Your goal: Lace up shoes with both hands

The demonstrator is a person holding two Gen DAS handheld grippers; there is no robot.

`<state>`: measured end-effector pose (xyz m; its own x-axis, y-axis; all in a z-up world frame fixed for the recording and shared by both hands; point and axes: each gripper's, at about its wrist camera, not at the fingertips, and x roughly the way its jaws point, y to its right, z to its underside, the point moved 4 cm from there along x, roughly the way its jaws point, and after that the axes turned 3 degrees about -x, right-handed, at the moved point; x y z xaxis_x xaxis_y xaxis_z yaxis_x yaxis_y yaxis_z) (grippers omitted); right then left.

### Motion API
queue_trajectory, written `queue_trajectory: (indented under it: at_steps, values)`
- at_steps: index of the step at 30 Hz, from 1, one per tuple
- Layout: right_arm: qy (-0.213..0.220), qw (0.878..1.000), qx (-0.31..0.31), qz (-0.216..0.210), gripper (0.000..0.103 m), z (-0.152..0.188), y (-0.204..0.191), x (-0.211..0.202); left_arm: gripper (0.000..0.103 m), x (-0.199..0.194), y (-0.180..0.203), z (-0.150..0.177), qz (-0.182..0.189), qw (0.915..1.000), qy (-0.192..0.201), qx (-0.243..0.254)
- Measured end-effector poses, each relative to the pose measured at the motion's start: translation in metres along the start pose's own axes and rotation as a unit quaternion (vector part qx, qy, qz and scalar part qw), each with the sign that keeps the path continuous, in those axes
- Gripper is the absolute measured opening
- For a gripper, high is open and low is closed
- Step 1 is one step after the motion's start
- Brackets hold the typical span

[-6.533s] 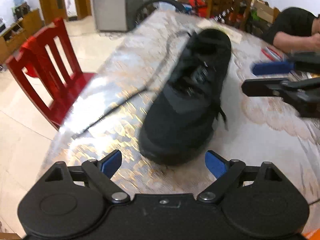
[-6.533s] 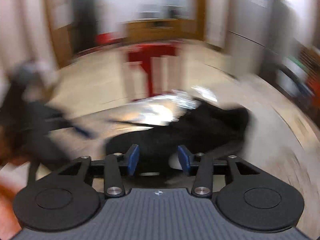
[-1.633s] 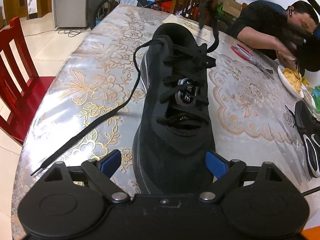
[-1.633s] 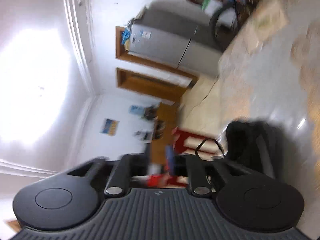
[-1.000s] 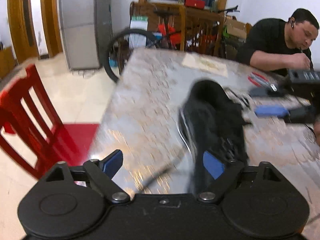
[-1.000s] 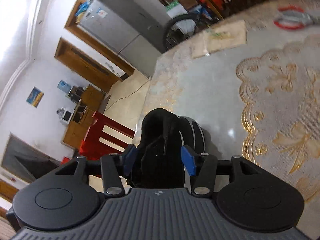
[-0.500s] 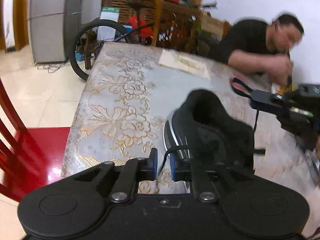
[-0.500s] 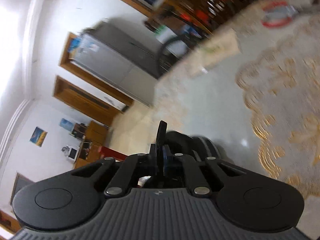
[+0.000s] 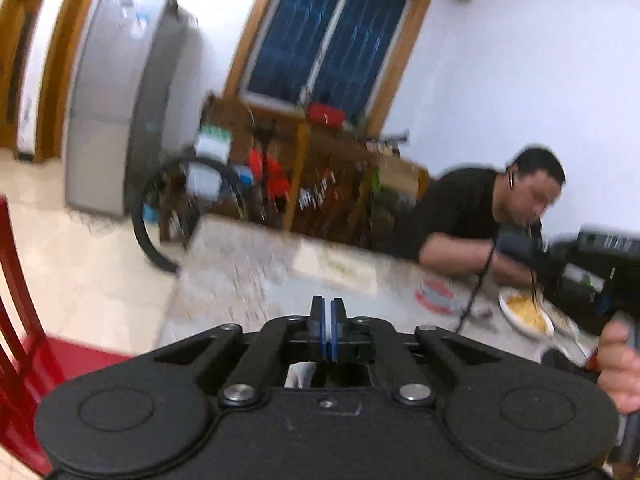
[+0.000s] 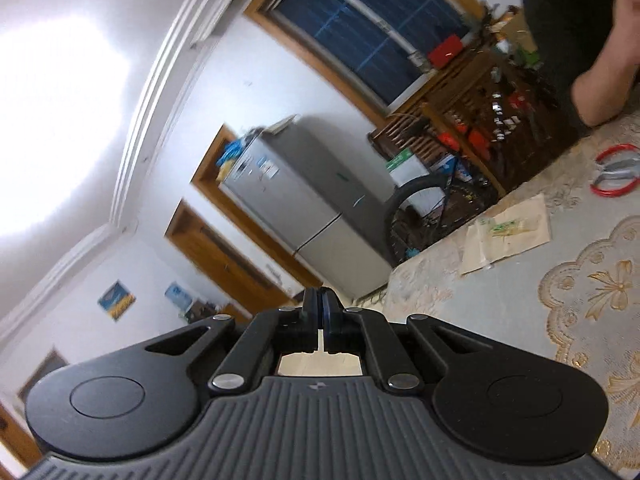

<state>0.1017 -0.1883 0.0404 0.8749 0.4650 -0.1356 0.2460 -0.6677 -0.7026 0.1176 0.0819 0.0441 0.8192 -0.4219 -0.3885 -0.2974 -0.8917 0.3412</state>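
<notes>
The black shoe shows in neither view; both cameras look out over the patterned table [image 9: 256,264]. My left gripper [image 9: 328,312] is shut, its blue pads pressed together. The shoelace it closed on a moment ago lies hidden below its body. My right gripper [image 10: 319,300] is shut too, pads together. In the left wrist view a thin black shoelace strand [image 9: 476,288] climbs steeply from the table toward the right tool's dark housing [image 9: 600,256], and a hand [image 9: 616,364] grips that tool's handle.
A person in black [image 9: 460,208] eats at the far side over a plate of food [image 9: 524,312]. Red-handled scissors [image 10: 612,176] and a paper sheet [image 10: 508,236] lie on the table. A red chair [image 9: 24,320], bicycle wheel [image 9: 176,208] and fridge [image 9: 120,112] stand left.
Both grippers went from wide open beside the shoe to shut on lace strands. Both then rose and tilted upward, and the shoe dropped out of both views.
</notes>
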Motion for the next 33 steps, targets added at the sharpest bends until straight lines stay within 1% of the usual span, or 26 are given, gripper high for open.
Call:
queue_trajectory:
  at_steps: [1, 2, 3, 4, 5, 6, 7, 8, 9, 10, 12, 14, 15, 17, 18, 21, 23, 25, 27, 29, 33]
  values:
    - [0.001, 1.000, 0.003, 0.003, 0.003, -0.002, 0.002, 0.001, 0.003, -0.001, 0.000, -0.005, 0.000, 1.0000, -0.003, 0.002]
    - [-0.005, 1.000, 0.004, 0.006, 0.004, -0.003, 0.003, 0.003, 0.004, 0.000, -0.001, -0.007, -0.005, 0.9999, -0.014, 0.006]
    - [-0.027, 1.000, 0.000, 0.015, 0.007, -0.003, 0.004, 0.008, 0.008, 0.002, 0.000, -0.007, -0.014, 0.9993, -0.032, 0.012]
    - [-0.075, 0.996, -0.010, 0.047, 0.013, 0.001, 0.007, 0.016, 0.023, 0.004, 0.001, -0.005, -0.022, 0.9983, -0.051, 0.020]
    - [-0.123, 0.989, -0.021, 0.079, 0.041, 0.004, 0.010, 0.025, 0.036, 0.006, 0.003, 0.000, -0.026, 0.9965, -0.075, 0.027]
    - [-0.169, 0.978, -0.033, 0.115, 0.054, 0.008, 0.013, 0.031, 0.064, 0.007, 0.006, 0.007, -0.030, 0.9937, -0.102, 0.034]
    - [-0.210, 0.962, -0.049, 0.170, 0.065, 0.018, 0.021, 0.033, 0.075, 0.009, 0.010, 0.018, -0.039, 0.9897, -0.131, 0.042]
    - [-0.246, 0.942, -0.067, 0.220, 0.064, 0.027, 0.027, 0.034, 0.075, 0.010, 0.014, 0.030, -0.053, 0.9855, -0.153, 0.050]
    - [-0.265, 0.928, -0.088, 0.246, 0.064, 0.038, 0.032, 0.029, 0.075, 0.009, 0.019, 0.044, -0.060, 0.9818, -0.171, 0.055]
    - [-0.282, 0.919, -0.106, 0.254, 0.064, 0.048, 0.036, 0.022, 0.076, 0.008, 0.024, 0.060, -0.060, 0.9771, -0.196, 0.056]
    - [-0.320, 0.907, -0.118, 0.245, 0.064, 0.071, 0.041, 0.005, 0.076, 0.006, 0.033, 0.092, -0.060, 0.9664, -0.246, 0.044]
    - [-0.357, 0.897, -0.111, 0.235, 0.064, 0.091, 0.045, -0.013, 0.077, 0.005, 0.043, 0.120, -0.062, 0.9550, -0.288, 0.032]
    - [-0.369, 0.894, -0.107, 0.232, 0.064, 0.100, 0.046, -0.021, 0.077, 0.004, 0.048, 0.131, -0.064, 0.9503, -0.304, 0.027]
    - [-0.389, 0.887, -0.102, 0.228, 0.064, 0.113, 0.048, -0.033, 0.078, 0.005, 0.053, 0.145, -0.074, 0.9446, -0.319, 0.017]
    - [-0.396, 0.884, -0.101, 0.226, 0.064, 0.117, 0.048, -0.039, 0.079, 0.006, 0.056, 0.149, -0.081, 0.9431, -0.322, 0.013]
    - [-0.402, 0.881, -0.105, 0.225, 0.064, 0.124, 0.052, -0.051, 0.086, 0.005, 0.065, 0.153, -0.109, 0.9437, -0.312, 0.006]
    - [-0.399, 0.881, -0.113, 0.229, 0.064, 0.122, 0.052, -0.056, 0.088, 0.003, 0.069, 0.153, -0.129, 0.9456, -0.299, 0.006]
    - [-0.393, 0.881, -0.123, 0.232, 0.064, 0.119, 0.052, -0.062, 0.097, 0.002, 0.076, 0.155, -0.147, 0.9445, -0.294, -0.001]
    - [-0.386, 0.882, -0.139, 0.233, 0.064, 0.117, 0.055, -0.070, 0.099, 0.001, 0.081, 0.154, -0.158, 0.9457, -0.284, -0.003]
    - [-0.384, 0.883, -0.148, 0.227, 0.064, 0.114, 0.058, -0.076, 0.101, 0.001, 0.091, 0.156, -0.166, 0.9471, -0.274, 0.009]
    - [-0.383, 0.886, -0.151, 0.215, 0.064, 0.108, 0.067, -0.088, 0.102, -0.001, 0.110, 0.159, -0.191, 0.9451, -0.262, 0.041]
